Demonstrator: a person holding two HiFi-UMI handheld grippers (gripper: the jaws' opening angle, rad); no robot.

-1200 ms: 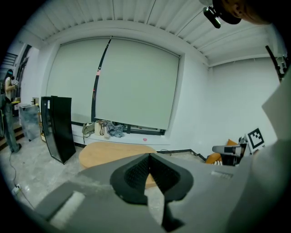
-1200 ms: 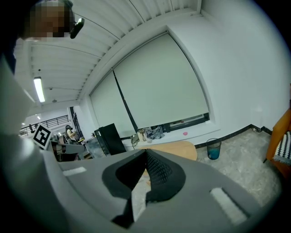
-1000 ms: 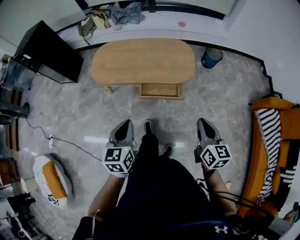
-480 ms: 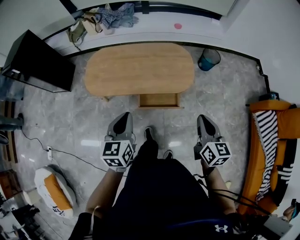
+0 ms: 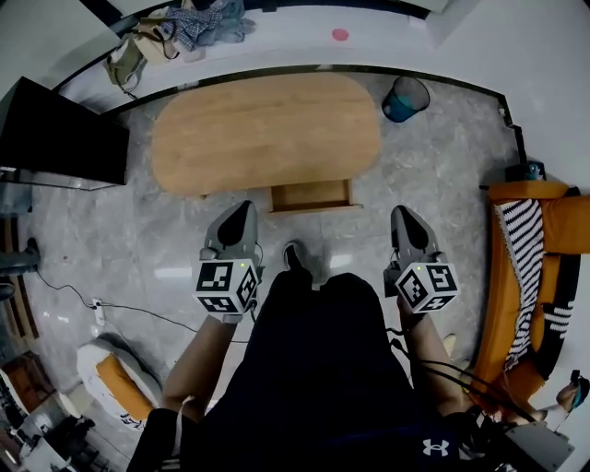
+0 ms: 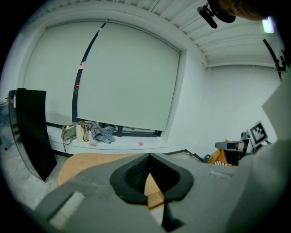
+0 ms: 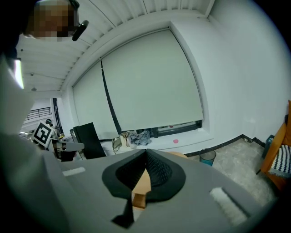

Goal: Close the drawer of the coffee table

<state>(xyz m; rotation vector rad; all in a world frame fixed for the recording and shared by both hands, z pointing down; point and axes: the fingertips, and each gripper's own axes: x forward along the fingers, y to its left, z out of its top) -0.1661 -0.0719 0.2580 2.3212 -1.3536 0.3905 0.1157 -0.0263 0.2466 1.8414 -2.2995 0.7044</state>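
Observation:
An oval wooden coffee table (image 5: 267, 129) stands on the grey stone floor. Its drawer (image 5: 311, 195) is pulled out from the near side, and the inside looks empty. In the head view my left gripper (image 5: 241, 211) is shut and holds nothing, hovering just left of the drawer front. My right gripper (image 5: 404, 218), also shut and holding nothing, hangs to the drawer's right and a little nearer to me. In the left gripper view the left gripper (image 6: 149, 157) has its jaws together, with the drawer (image 6: 157, 199) showing below them. The right gripper (image 7: 146, 153) shows the same, with the drawer (image 7: 139, 198) beneath.
A black flat panel (image 5: 55, 134) leans left of the table. A teal bin (image 5: 406, 99) stands at its far right. An orange sofa with a striped cushion (image 5: 535, 267) is on the right. Clothes and bags (image 5: 175, 28) lie on the window ledge. A cable (image 5: 120, 309) crosses the floor.
The person has stepped toward the table. Both shut grippers have moved forward with them, from well short of the drawer to either side of its front.

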